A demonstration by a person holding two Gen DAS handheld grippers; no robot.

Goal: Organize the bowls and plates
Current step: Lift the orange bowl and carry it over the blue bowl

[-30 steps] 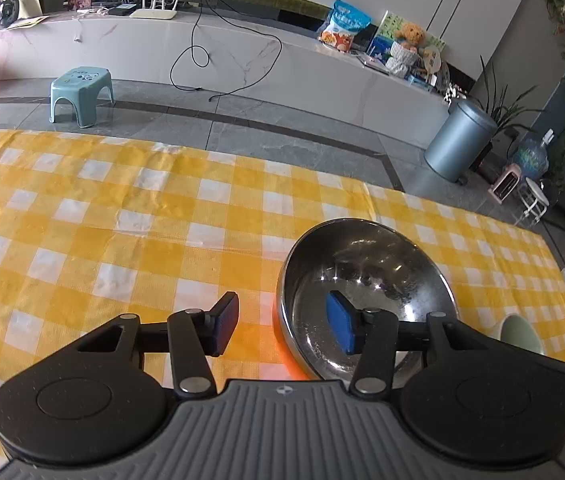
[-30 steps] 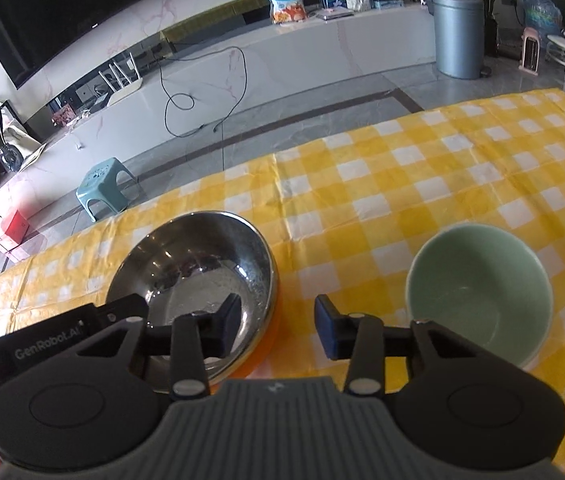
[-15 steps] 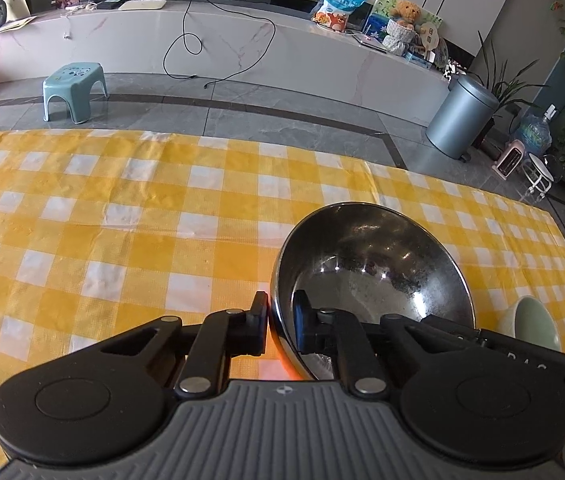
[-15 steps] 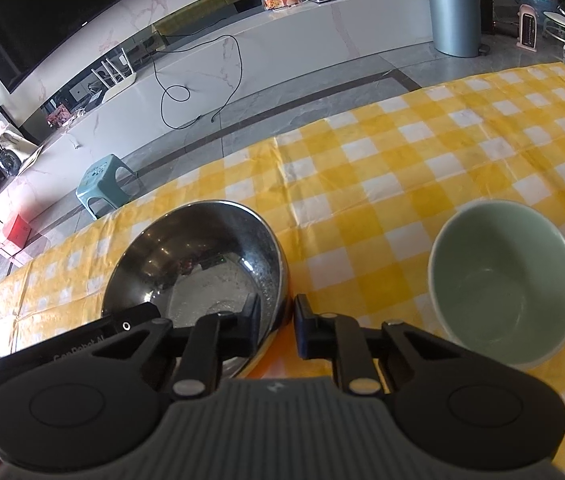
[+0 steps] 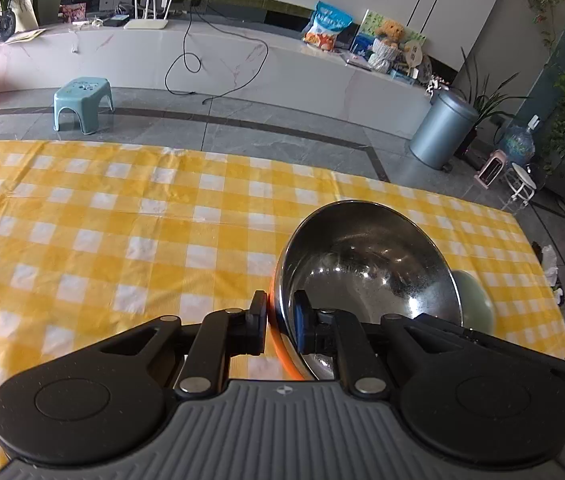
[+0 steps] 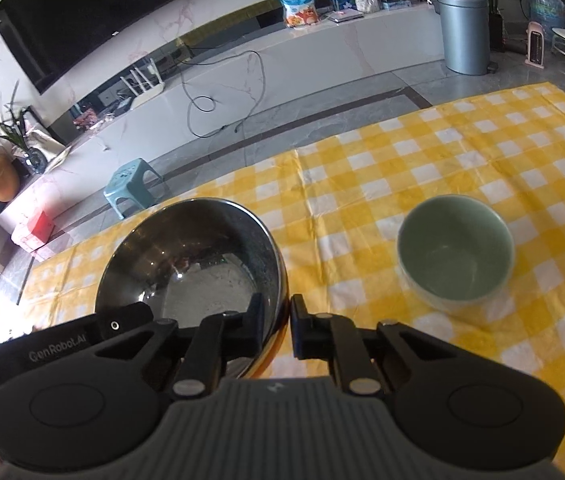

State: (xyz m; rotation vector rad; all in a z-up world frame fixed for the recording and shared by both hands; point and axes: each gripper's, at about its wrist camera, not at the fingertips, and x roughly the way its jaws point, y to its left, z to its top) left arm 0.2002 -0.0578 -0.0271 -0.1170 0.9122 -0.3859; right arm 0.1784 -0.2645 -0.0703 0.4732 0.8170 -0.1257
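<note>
A steel bowl [image 5: 366, 264] with an orange outside hangs tilted above the yellow checked tablecloth [image 5: 122, 220]. My left gripper [image 5: 280, 320] is shut on its near left rim, one pad inside and one outside. In the right wrist view the same steel bowl [image 6: 190, 256] has its right rim between the pads of my right gripper [image 6: 276, 320], whose jaws are closing on it and press the rim. The left gripper's black body [image 6: 62, 348] shows at lower left. A pale green bowl [image 6: 456, 248] stands upright and empty on the cloth to the right; the green bowl [image 5: 476, 300] is half hidden behind the steel one.
The table's far edge [image 6: 362, 140] drops to a grey tiled floor. Beyond it stand a small teal stool [image 5: 82, 104], a grey bin [image 5: 442, 132] and a long white counter [image 5: 242, 68]. Bare cloth stretches left of the steel bowl.
Both grippers went from open around the steel bowl's rim to shut on it. The bowl has since risen off the cloth with both hands. The green bowl has stayed put.
</note>
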